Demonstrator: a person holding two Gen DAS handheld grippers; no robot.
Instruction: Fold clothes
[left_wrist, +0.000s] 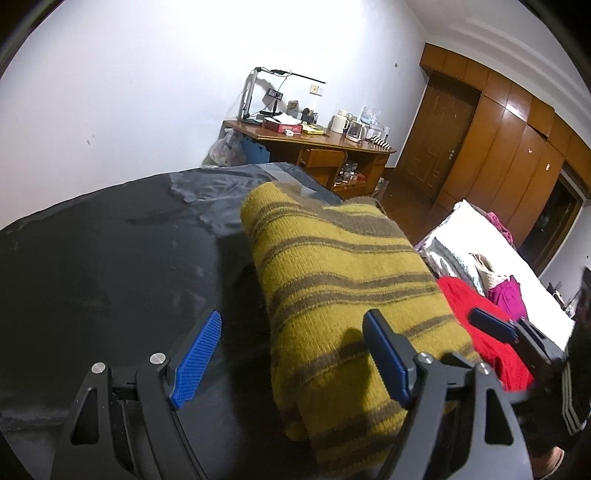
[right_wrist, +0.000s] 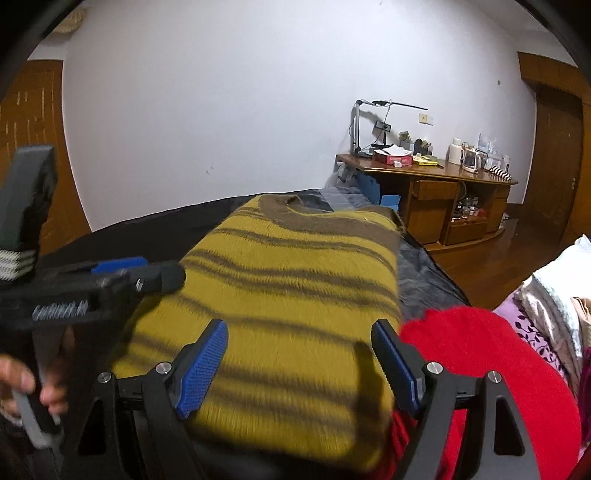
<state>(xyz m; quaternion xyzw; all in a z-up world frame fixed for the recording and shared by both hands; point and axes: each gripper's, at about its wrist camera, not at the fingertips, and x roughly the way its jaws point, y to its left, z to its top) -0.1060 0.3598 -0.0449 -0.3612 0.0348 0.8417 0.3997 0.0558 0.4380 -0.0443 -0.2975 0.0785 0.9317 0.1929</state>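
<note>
Blue-padded left gripper (left_wrist: 291, 354) at lower frame, jaws spread, nothing clasped; right pad over the near left edge of the folded yellow striped sweater (left_wrist: 343, 291), left pad over bare dark bedcover (left_wrist: 92, 258). Right gripper (right_wrist: 299, 365) likewise released, both pads hovering above the sweater's near edge. Sweater lies centre frame on the cover, red garment (right_wrist: 491, 362) touching its lower right edge. Open cover runs left; wooden desk (right_wrist: 436, 184) beyond the far edge

A wooden desk (left_wrist: 314, 142) with a kettle (left_wrist: 356, 131) stands beside wardrobes (left_wrist: 517, 147).
</note>
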